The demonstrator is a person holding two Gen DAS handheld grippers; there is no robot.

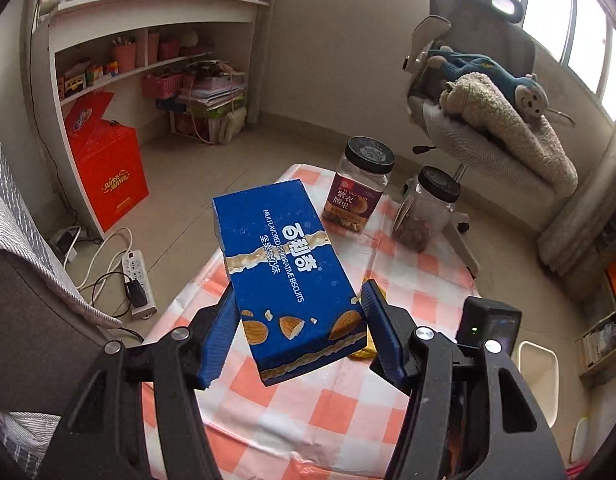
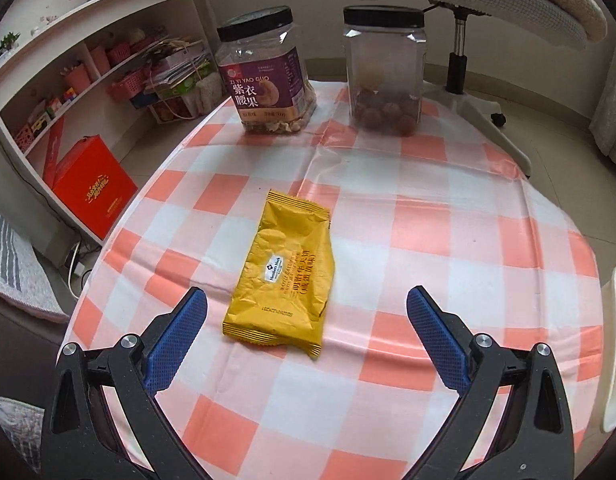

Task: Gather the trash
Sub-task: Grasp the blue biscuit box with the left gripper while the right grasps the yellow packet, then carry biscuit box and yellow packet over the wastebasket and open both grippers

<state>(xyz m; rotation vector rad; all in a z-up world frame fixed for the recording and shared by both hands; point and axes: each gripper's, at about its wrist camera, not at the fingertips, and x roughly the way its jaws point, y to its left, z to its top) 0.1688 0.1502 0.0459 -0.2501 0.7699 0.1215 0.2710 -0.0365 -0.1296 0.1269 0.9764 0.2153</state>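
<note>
While left tool [image 1: 298, 320] clamps biscuit box [image 1: 286, 268] aloft, right tool [image 2: 306, 336] gapes wide, empty.
Yellow wrapper [image 2: 286, 270] on surface [image 2: 448, 264] looks light, crinkly, slippery; pinch across its narrow width.

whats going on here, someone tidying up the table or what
A person with a gripper in each hand is collecting trash from a checked tablecloth. The left gripper is shut on a blue biscuit box, held in the air above the table. The right gripper is open, just short of a yellow snack wrapper lying flat on the cloth. Two black-lidded jars stand at the far edge.
</note>
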